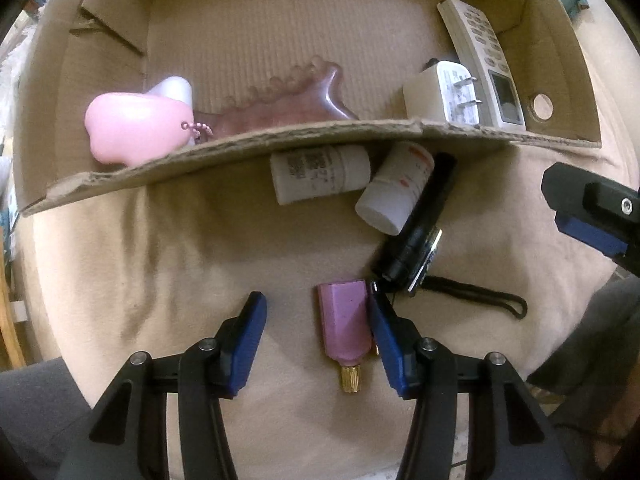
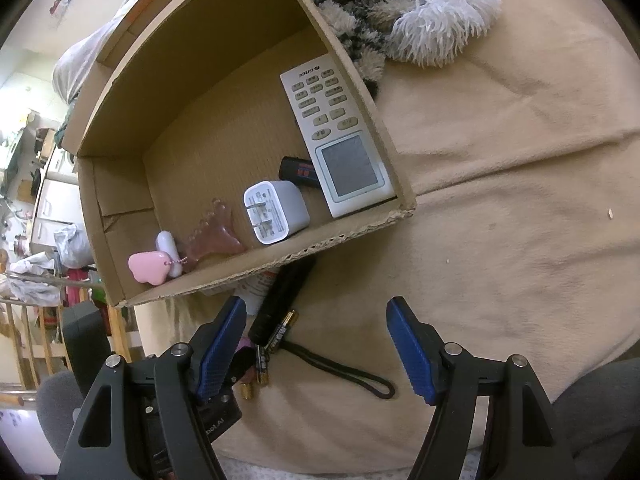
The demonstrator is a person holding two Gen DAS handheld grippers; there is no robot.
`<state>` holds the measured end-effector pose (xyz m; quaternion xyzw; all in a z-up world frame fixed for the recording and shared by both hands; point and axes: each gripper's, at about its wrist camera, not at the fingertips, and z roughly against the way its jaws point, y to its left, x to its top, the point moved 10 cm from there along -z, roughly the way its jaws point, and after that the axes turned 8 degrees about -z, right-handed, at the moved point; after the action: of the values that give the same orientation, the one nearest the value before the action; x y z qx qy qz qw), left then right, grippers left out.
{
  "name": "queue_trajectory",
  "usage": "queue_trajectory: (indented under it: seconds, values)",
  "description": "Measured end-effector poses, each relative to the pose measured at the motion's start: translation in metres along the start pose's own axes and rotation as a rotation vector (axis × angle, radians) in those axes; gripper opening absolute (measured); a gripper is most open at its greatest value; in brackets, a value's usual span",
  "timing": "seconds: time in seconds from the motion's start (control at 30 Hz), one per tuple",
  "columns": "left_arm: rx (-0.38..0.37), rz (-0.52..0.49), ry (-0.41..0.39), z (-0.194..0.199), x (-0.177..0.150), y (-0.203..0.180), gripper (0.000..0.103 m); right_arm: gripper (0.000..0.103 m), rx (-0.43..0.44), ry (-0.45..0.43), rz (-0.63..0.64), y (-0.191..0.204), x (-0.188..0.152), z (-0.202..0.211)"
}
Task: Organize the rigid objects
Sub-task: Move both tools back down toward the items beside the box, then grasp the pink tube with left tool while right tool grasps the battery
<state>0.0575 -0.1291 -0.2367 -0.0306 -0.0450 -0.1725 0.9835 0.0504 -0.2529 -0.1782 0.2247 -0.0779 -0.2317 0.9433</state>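
Observation:
A cardboard box [image 1: 280,136] [image 2: 352,232] lies on the beige blanket. It holds a white remote [image 1: 484,60] [image 2: 336,132], a white charger plug [image 1: 444,96] [image 2: 276,212], a pink comb-shaped scraper [image 1: 288,100] [image 2: 216,232] and a pink charm [image 1: 136,128] [image 2: 148,266]. In front of it lie two white bottles [image 1: 320,176] [image 1: 396,188], a black flashlight [image 1: 420,216] [image 2: 284,300] with strap, and batteries [image 2: 280,334]. My left gripper [image 1: 316,316] is open around a pink bottle [image 1: 346,324] with a gold cap. My right gripper [image 2: 316,340] is open and empty above the strap.
A fluffy grey and dark throw [image 2: 400,8] lies behind the box. A small black device [image 2: 300,172] sits by the remote in the box. The right gripper shows at the right edge of the left wrist view [image 1: 592,216]. Room clutter stands off the bed's left side.

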Motion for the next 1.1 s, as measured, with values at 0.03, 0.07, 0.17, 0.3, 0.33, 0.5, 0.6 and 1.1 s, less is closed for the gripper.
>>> queue_trajectory:
  seconds: [0.03,0.07,0.17,0.3,0.33,0.5,0.6,1.1]
  values:
    - [-0.004,0.007,0.0,-0.001,0.0,0.0,0.05,0.076,0.0,0.003,0.0,0.001,-0.001,-0.001]
    - [-0.006,0.01,0.0,-0.001,0.001,0.0,0.05,0.076,-0.001,0.007,0.001,0.002,-0.002,-0.002]
    - [-0.004,0.001,-0.003,-0.002,0.001,-0.002,0.051,0.076,-0.017,0.02,0.016,0.003,-0.004,-0.008]
    - [-0.011,0.012,-0.005,-0.005,0.004,-0.008,0.051,0.076,-0.035,0.026,0.028,0.004,-0.007,-0.012]
    - [-0.013,0.012,-0.004,-0.006,0.004,-0.008,0.051,0.076,-0.038,0.026,0.028,0.003,-0.007,-0.013]
    - [-0.011,0.029,-0.007,-0.01,0.01,0.006,0.042,0.076,-0.048,0.025,0.023,0.001,-0.008,-0.015]
    - [-0.042,0.063,0.039,-0.014,0.004,0.012,0.038,0.076,-0.052,0.026,0.019,-0.002,-0.008,-0.015]
    - [-0.076,0.105,0.079,-0.011,-0.011,0.007,0.023,0.076,-0.008,0.057,0.034,0.005,-0.013,-0.017]
